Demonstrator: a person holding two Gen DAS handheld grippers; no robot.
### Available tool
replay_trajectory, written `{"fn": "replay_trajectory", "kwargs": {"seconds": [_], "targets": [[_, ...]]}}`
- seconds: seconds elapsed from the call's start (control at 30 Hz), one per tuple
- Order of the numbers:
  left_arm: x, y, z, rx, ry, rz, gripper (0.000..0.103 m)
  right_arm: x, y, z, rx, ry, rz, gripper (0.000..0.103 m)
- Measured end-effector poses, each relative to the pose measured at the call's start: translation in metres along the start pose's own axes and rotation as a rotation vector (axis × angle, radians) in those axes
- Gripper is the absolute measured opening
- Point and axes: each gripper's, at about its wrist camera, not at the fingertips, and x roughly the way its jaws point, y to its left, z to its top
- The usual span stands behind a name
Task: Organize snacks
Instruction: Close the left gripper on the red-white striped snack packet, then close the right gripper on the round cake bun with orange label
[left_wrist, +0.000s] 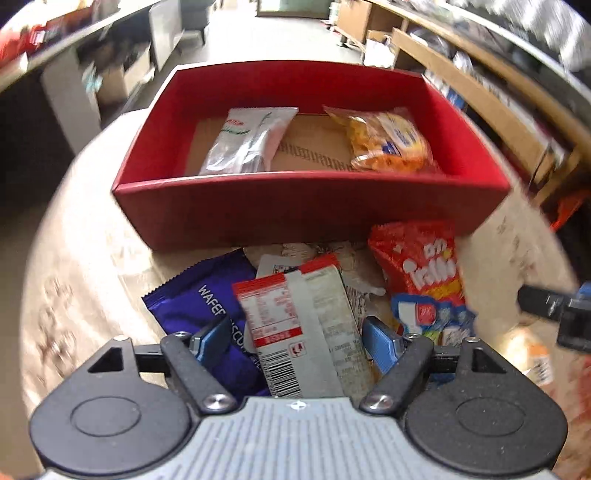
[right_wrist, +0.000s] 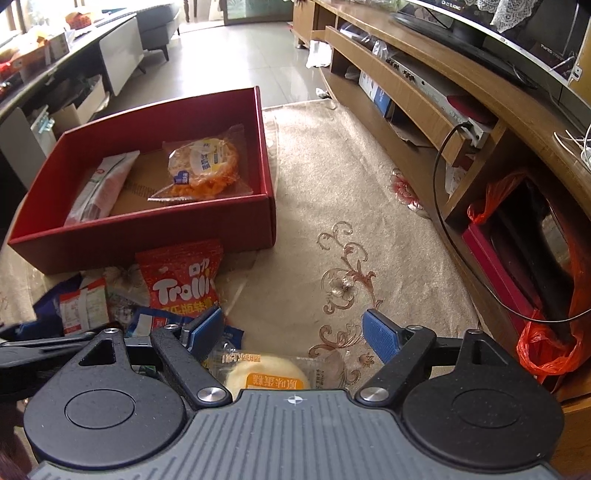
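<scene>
Left wrist view sits low over the snack pile, facing the open red cardboard box; right wrist view sits further right, sharing that box.

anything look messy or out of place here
Nothing looks spilled or torn. The oddity is sorting: only two packets lie in the red box, while the Trolli bag, purple wafer pack and red-and-white packet sit heaped, overlapping, in front of it. A wrapped cake lies apart, under the right gripper.
</scene>
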Motion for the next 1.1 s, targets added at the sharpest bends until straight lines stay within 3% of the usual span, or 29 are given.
{"fn": "replay_trajectory", "kwargs": {"seconds": [0.1,0.2,0.3,0.5,0.7,0.73,0.8,0.87,0.93,1.0,1.1], "targets": [[0.001,-0.009,-0.008,0.081,-0.016,0.037,0.074,0.001,-0.001,0.001,-0.003,0.005,-0.001,0.087],[-0.005,-0.002,-0.011,0.107,-0.003,0.012,0.063,0.001,-0.003,0.001,0.002,0.005,-0.002,0.087],[-0.014,0.011,-0.015,0.089,0.019,-0.016,0.052,0.0,-0.004,0.001,-0.007,0.007,-0.009,0.086],[-0.03,0.035,-0.028,0.035,0.069,-0.091,0.047,-0.001,-0.007,-0.004,-0.002,0.028,0.002,0.08],[-0.019,0.037,-0.039,-0.038,0.116,-0.103,0.07,-0.007,-0.012,-0.012,0.03,0.028,0.017,0.086],[-0.017,0.033,-0.041,-0.034,0.113,-0.096,0.079,-0.007,-0.014,-0.013,0.036,0.031,0.017,0.086],[-0.014,0.021,-0.043,0.0,0.104,-0.075,0.084,-0.004,-0.015,-0.014,0.04,0.042,0.018,0.086],[-0.013,0.01,-0.05,0.068,0.086,-0.025,0.082,0.001,-0.015,-0.015,0.046,0.06,0.02,0.086],[-0.015,0.004,-0.055,0.127,0.069,-0.007,0.065,0.004,-0.014,-0.016,0.05,0.069,0.026,0.087],[-0.02,0.009,-0.054,0.128,0.072,-0.014,0.052,0.006,-0.013,-0.015,0.049,0.081,0.037,0.088],[-0.022,0.024,-0.052,0.085,0.09,-0.05,0.048,0.006,-0.013,-0.017,0.053,0.091,0.049,0.088]]}}
